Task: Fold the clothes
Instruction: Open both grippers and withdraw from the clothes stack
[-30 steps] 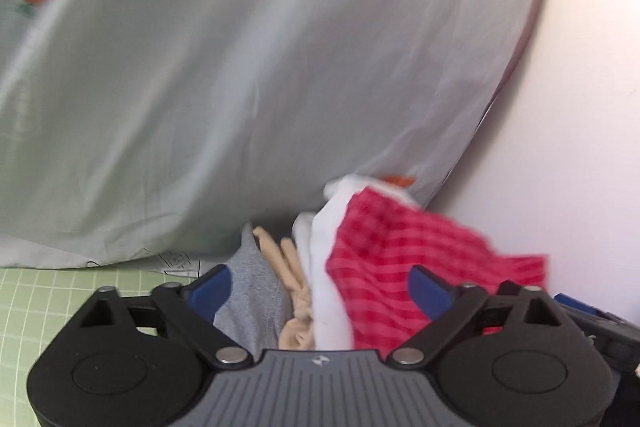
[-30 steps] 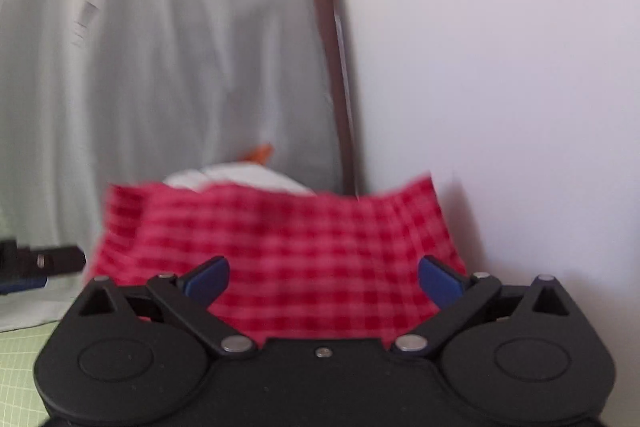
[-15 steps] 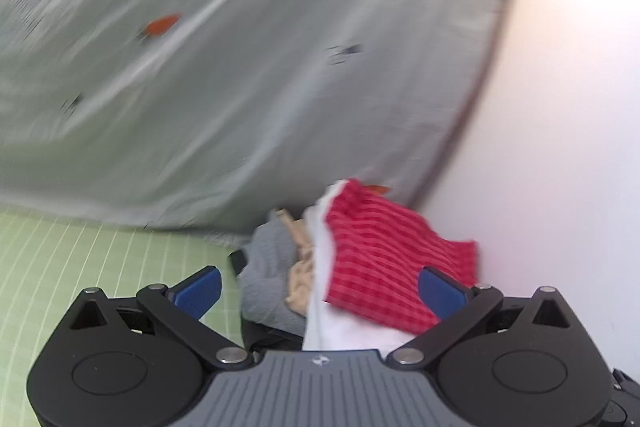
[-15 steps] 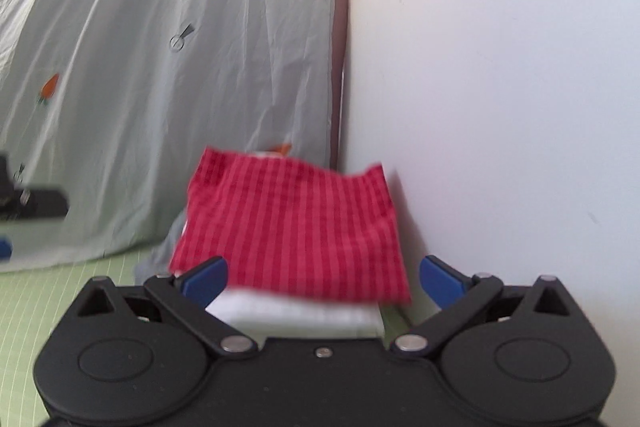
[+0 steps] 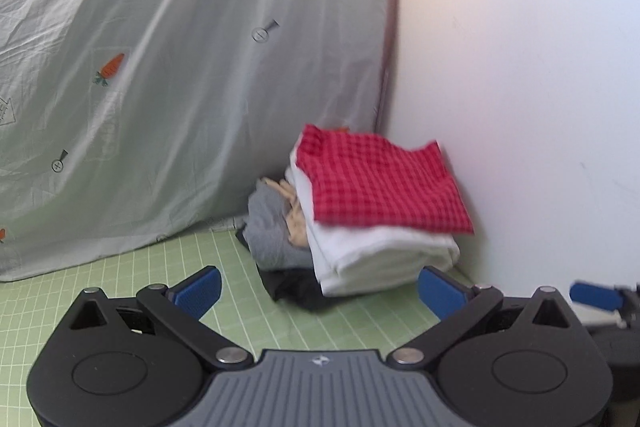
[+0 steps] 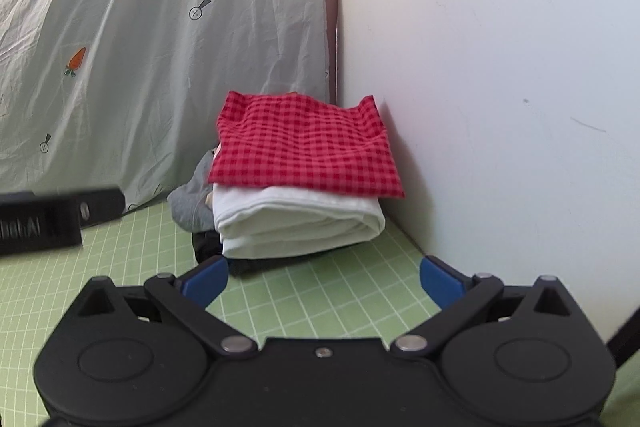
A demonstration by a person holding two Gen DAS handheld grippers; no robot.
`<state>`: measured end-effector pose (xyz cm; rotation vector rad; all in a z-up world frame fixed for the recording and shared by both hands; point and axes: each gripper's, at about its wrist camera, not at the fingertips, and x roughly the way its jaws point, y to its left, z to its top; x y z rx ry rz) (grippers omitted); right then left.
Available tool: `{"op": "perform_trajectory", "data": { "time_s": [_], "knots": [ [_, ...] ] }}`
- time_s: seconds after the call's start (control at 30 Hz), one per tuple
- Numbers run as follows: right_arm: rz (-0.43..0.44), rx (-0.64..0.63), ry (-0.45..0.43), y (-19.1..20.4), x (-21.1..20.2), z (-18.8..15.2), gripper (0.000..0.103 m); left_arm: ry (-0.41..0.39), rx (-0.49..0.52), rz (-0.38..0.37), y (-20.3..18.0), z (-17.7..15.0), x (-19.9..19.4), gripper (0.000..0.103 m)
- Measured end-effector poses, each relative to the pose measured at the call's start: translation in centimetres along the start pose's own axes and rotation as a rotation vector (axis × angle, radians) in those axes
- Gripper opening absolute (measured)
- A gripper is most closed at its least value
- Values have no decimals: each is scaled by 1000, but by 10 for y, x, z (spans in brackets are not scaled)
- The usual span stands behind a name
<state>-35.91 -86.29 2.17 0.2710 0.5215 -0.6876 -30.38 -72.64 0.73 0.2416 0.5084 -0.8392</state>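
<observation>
Left wrist view: the left hand-held gripper (image 5: 319, 291) has its blue pads spread wide with nothing between them, above the green gridded cutting mat (image 5: 120, 279). Ahead, in the corner where the carrot-print sheet (image 5: 160, 67) meets the white wall (image 5: 520, 67), stands a stack of folded clothes: a red checked cloth (image 5: 380, 183) on top, a folded white garment (image 5: 380, 251) under it, a grey garment (image 5: 272, 227) and a beige one (image 5: 294, 211) behind, and something dark (image 5: 292, 287) at the bottom. The right hand-held gripper's blue tip (image 5: 596, 294) shows at the right edge.

Right wrist view: the right hand-held gripper (image 6: 323, 281) is likewise wide open and empty, short of the stack. The red checked cloth (image 6: 304, 147) lies on the folded white garment (image 6: 296, 223), just beside the wall (image 6: 500, 87). Part of the left tool (image 6: 52, 219), blurred, sits at the left.
</observation>
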Motion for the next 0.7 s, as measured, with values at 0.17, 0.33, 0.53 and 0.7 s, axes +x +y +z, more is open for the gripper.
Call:
{"op": "perform_trajectory", "data": {
  "time_s": [0.17, 0.33, 0.53, 0.7],
  "knots": [
    [-8, 2, 4, 1, -8, -5, 103, 19, -10, -24, 2, -10, -7, 103],
    [-14, 2, -5, 0, -7, -4, 103, 8, -5, -11, 4, -11, -11, 103],
    [-19, 6, -18, -3, -8, 0, 103, 9, 1, -10, 5, -10, -11, 103],
    [-18, 5, -22, -4, -6, 3, 103, 7, 5, -3, 5, -9, -9, 103]
  ]
}}
